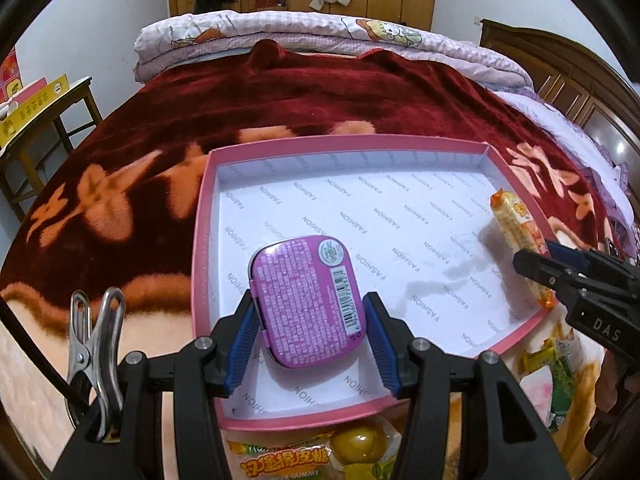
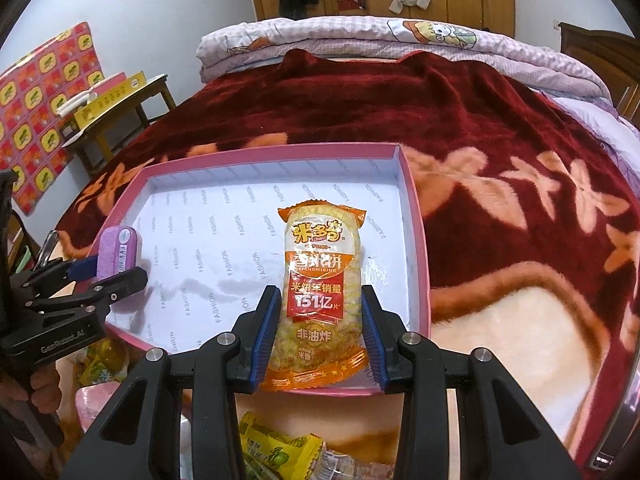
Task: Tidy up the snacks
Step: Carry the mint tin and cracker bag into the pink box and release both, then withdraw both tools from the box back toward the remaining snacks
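In the left wrist view, the left gripper (image 1: 310, 312) at lower centre has its blue pads closed against both sides of a flat purple rectangular tin (image 1: 306, 298), held over the near left part of the shallow pink cardboard box (image 1: 202, 216) with white printed lining. At the right edge the right gripper (image 1: 542, 262) clamps an orange-and-yellow rice cracker packet (image 1: 516, 224) over the box's right side. Loose yellow and green snack packets (image 1: 554, 364) lie outside the box at lower right.
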A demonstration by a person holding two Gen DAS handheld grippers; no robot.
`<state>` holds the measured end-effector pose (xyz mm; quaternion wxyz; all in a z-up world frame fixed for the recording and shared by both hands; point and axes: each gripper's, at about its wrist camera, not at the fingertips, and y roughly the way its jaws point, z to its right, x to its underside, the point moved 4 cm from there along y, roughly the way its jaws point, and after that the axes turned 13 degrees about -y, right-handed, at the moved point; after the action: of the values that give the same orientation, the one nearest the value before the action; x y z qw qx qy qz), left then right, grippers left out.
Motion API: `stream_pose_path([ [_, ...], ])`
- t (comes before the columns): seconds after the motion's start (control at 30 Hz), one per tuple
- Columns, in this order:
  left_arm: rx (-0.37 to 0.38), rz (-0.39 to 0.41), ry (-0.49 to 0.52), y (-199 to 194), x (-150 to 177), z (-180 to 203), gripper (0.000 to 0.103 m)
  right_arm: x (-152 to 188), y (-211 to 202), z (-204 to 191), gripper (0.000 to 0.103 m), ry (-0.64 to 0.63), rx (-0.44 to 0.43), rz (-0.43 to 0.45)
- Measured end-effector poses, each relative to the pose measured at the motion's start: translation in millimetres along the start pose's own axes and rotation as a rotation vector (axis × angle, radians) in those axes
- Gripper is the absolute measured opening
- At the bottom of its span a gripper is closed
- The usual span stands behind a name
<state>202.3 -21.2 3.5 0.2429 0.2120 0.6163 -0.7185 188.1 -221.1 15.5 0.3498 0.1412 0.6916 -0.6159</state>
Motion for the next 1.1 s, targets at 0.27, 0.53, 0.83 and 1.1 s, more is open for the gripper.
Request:
stream_pose_path([
  [0.27,-0.028,-0.004,0.02,5,3,4,0.055,4,6,1,0.041,0.007,-0.006,-0.012],
  [0.53,-0.047,-0.012,0.015,8,1,7,0.056,5,6,0,0.041,0.015,-0.007,-0.008],
  [0.83,-0.038,-0.011,0.008,2,2,8,0.066,5,-3,-8,0.061,0.004,-0.044,0.022],
  [1.1,-0.043,0.025,-0.01,-18,0,5,0.066,2,-21,-15,0.062,-0.005,-0.052,0.065],
])
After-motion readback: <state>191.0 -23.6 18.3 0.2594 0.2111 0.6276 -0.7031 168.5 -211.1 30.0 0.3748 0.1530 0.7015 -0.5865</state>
